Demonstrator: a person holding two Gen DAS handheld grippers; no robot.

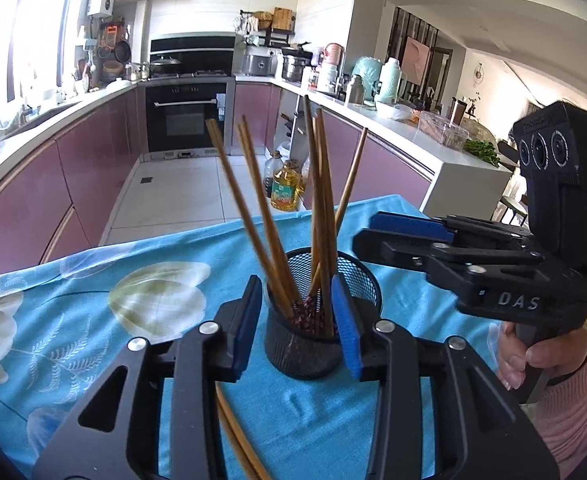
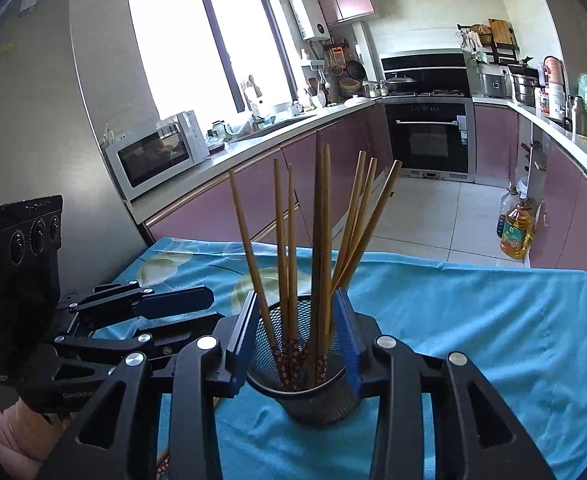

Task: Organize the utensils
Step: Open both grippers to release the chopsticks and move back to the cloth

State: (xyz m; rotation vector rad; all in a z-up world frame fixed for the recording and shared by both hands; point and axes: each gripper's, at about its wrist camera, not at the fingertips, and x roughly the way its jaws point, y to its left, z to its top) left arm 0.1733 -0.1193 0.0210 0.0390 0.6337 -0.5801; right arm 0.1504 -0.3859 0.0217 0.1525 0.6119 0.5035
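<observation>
Mesh cup [image 1: 321, 320] stands upright on the worktop [image 1: 133, 300], which is draped in a blue flowered cloth [image 2: 473, 320]. A sheaf of wooden chopsticks [image 1: 321, 216] sits in it, patterned ends down, tops fanned outward.

Left gripper [image 1: 297, 320]: jaws partly open, nothing gripped. Its left wrist view looks through the gap at the cup, which sits beyond the tips, apart from the pads as far as I can tell.

Right gripper [image 2: 299, 340]: jaws also partly open, holding nothing. In the right wrist view the blue pads [image 2: 349, 344] frame the cup's rim; cannot tell if they graze the mesh.

More chopsticks [image 1: 237, 440] lie flat on the cloth under the left gripper, running toward the near edge. A patterned tip [image 2: 163, 466] also shows low in the right wrist view.

Judgement: most of the set is already stowed, and both hands look free after a drop. Step in hand is likely the turn to the loose pieces. Next move calls for dipping the left jaws to the cloth, squaring them across the flat sticks and pinching both together without nudging the cup
</observation>
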